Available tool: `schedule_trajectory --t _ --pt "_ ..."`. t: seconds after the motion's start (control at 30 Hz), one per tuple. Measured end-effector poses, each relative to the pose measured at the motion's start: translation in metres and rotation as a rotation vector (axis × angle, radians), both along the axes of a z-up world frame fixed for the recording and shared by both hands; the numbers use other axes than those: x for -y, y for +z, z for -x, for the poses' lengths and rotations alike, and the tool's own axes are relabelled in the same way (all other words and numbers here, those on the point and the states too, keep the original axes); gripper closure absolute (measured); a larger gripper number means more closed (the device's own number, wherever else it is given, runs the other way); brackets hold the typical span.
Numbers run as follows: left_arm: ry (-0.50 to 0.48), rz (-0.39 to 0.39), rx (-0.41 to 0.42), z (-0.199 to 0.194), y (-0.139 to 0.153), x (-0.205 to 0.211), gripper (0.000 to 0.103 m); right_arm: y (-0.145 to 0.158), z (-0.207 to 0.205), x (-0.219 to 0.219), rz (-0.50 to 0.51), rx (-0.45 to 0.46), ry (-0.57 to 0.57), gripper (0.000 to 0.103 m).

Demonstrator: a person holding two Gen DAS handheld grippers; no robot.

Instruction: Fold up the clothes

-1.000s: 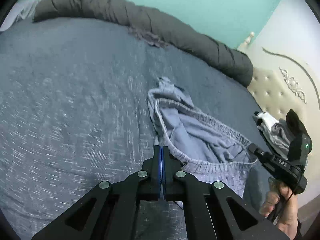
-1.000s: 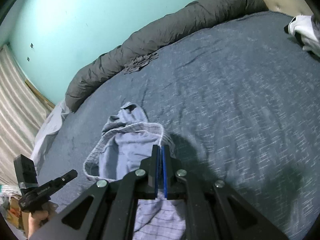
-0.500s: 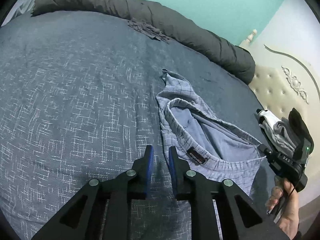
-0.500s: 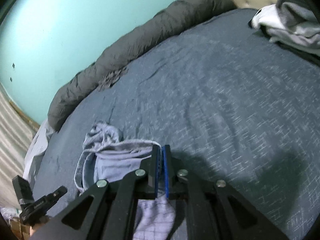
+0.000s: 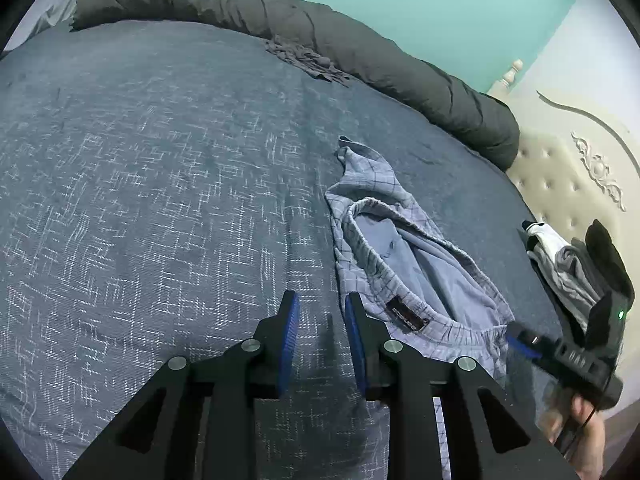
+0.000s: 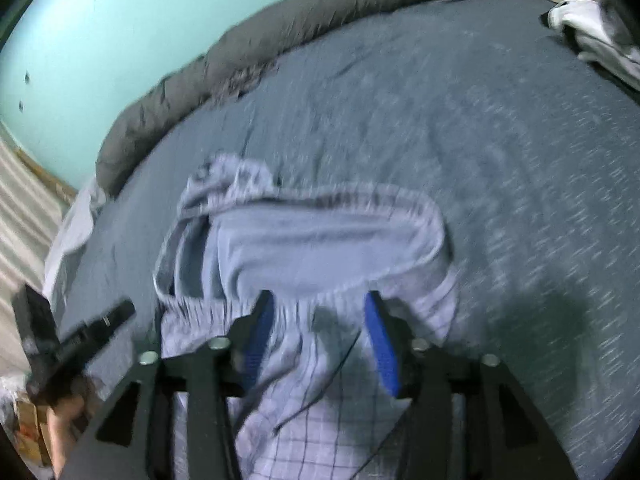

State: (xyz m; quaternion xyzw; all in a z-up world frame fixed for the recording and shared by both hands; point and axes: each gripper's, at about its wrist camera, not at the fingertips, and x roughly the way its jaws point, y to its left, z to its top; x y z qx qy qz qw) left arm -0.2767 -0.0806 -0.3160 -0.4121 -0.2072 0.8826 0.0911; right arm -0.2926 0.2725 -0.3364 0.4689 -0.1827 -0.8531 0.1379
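Light blue checked shorts lie on the dark blue bedspread, waistband open, a dark label on its near edge. My left gripper is open and empty, just left of the waistband. The right gripper shows at the right edge of the left wrist view. In the blurred right wrist view my right gripper is open over the shorts, the waistband between its blue pads. The left gripper shows at lower left there.
A rolled grey duvet lies along the far edge of the bed with a small dark cloth against it. A pile of white and grey clothes sits by the padded headboard. Teal wall behind.
Both grippers have opened and let go of the shorts' waistband. The left opened first and drew back to the left; the right opened last. The shorts now lie on the bed.
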Motion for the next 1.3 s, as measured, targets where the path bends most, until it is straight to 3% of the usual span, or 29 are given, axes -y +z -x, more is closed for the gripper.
schedule_trajectory --t 0.27,0.33,0.4,0.57,0.9,1.07,1.3 --pt "0.006 0.001 0.007 0.000 0.000 0.002 0.075 -0.016 -0.004 0.025 -0.093 0.004 0.074 0.043" --pt "0.007 0.002 0.007 0.001 0.000 0.002 0.075 -0.016 -0.005 0.027 -0.105 -0.015 0.089 0.056" --pt "0.008 -0.001 0.010 0.001 -0.001 0.002 0.075 -0.017 -0.005 0.029 -0.135 -0.020 0.109 0.082" --pt "0.011 -0.004 0.008 0.001 -0.002 0.003 0.075 -0.014 -0.004 0.021 -0.109 -0.038 0.107 0.097" --pt "0.021 -0.005 0.001 0.002 0.000 0.007 0.074 0.017 -0.004 -0.027 -0.033 -0.143 -0.042 0.100" --pt "0.014 0.002 -0.001 0.003 -0.001 0.005 0.064 0.021 -0.003 -0.068 -0.005 -0.158 -0.134 0.100" --pt "-0.026 0.019 0.000 0.009 0.002 -0.010 0.063 0.017 -0.004 -0.100 -0.010 -0.154 -0.194 0.101"
